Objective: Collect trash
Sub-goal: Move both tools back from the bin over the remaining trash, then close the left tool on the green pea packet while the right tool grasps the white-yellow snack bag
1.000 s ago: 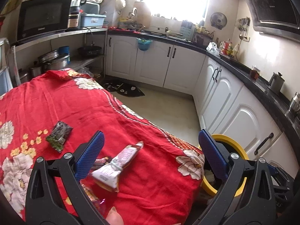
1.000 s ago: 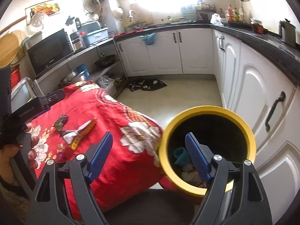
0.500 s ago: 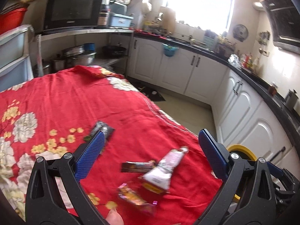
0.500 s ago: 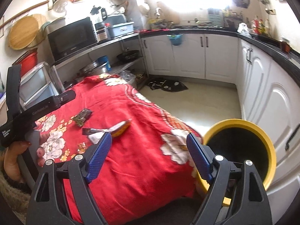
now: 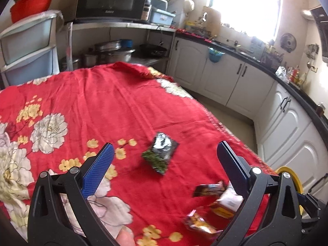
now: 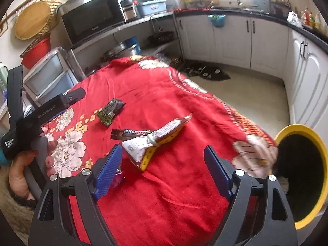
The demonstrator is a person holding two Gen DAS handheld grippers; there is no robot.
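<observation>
Kitchen cabinets and a microwave (image 6: 93, 23) surround one table draped in a red floral tablecloth (image 5: 114, 106). Four pieces of trash lie on the cloth: one crumpled green-and-silver wrapper (image 5: 161, 152) near its middle, one dark candy-bar wrapper (image 6: 131, 133), one white-and-yellow pouch (image 6: 155, 141) touching that bar, and one small shiny wrapper (image 5: 199, 223) nearest the cameras. One yellow-rimmed trash bin (image 6: 307, 176) stands on the floor beside the cloth's edge. Left gripper (image 5: 164, 160) and right gripper (image 6: 162, 170) both hover over the cloth, fingers spread wide, grasping nothing.
</observation>
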